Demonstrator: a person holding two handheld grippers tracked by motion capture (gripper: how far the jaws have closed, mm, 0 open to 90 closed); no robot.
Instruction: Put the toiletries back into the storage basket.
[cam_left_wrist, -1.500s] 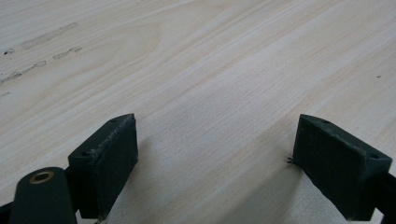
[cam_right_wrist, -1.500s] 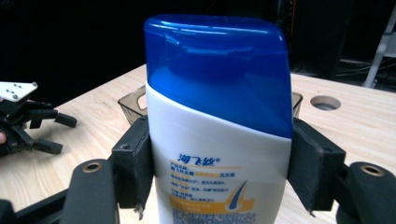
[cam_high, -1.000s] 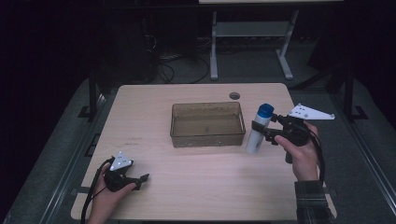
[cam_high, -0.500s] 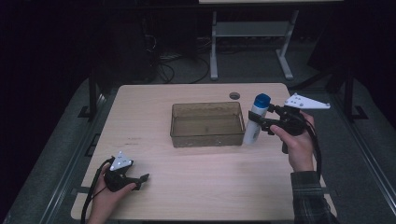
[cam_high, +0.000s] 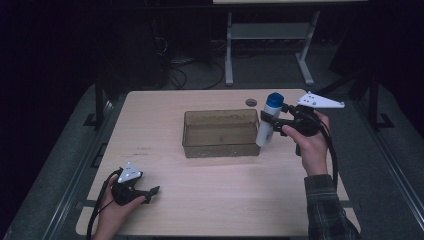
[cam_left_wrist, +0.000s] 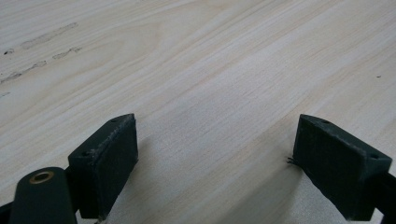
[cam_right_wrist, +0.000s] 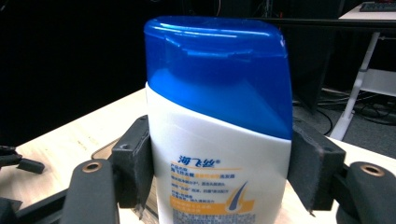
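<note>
The right gripper (cam_high: 272, 121) has its jaws clamped on a white plastic shampoo bottle with a blue cap (cam_high: 268, 120), upright at three o'clock of the clear rectangular plastic bin (cam_high: 220, 148). The left gripper (cam_high: 150, 192) rests on the wooden tabletop (cam_high: 225, 200) at seven o'clock, jaws spread wide and empty.

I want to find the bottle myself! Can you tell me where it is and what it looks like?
Look at the light wooden table and find the see-through brown box in its middle. Just right of that box, the right tongs hold a bottle up, tilted a bit. It is the one white thing with a bright blue cap and small blue and orange writing on its front.
</note>
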